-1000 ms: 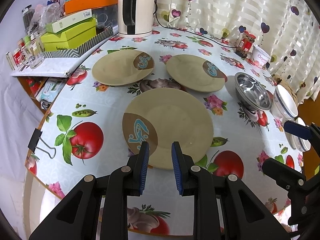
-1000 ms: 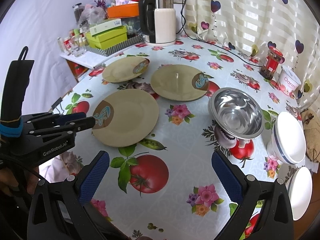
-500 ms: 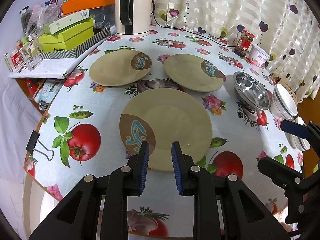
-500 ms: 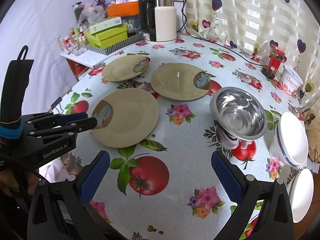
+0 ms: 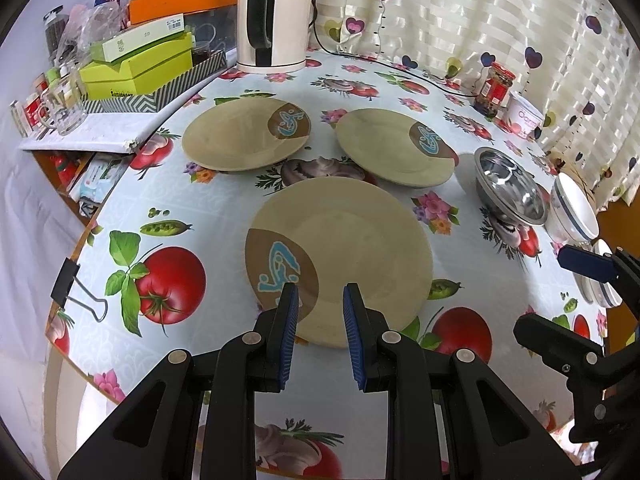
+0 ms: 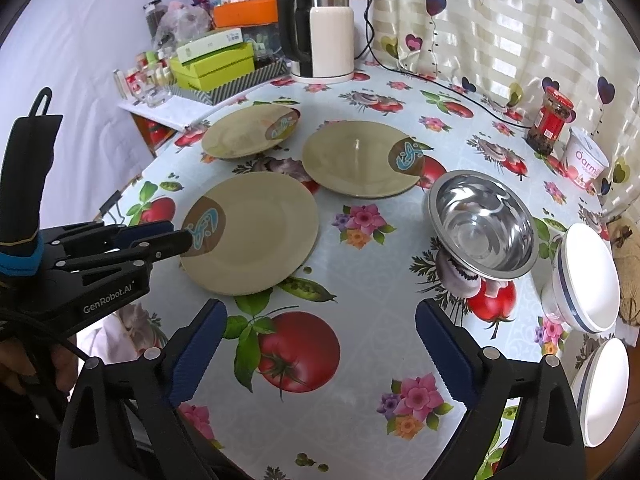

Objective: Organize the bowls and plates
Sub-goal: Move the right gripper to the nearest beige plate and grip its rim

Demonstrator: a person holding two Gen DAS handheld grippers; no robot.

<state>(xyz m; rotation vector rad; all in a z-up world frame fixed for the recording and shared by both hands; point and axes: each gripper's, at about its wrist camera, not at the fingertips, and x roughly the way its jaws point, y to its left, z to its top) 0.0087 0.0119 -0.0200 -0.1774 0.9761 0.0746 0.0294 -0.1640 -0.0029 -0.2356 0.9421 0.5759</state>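
Readable text: two items showing.
"GenRobot.AI" is showing in white on the left gripper's (image 6: pixel 176 240) black body; "Oarm…", pink and cut off, is showing on the white tub (image 6: pixel 586 160) near the curtain.

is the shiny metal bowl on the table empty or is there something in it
Empty. The right wrist view looks straight into the metal bowl and shows only bare, reflective steel down to its bottom, nothing in it.

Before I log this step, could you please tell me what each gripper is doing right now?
Left gripper: jaws partly open, holding nothing, above the nearest plate.
Right gripper: jaws wide, just been closing a little, holding nothing.
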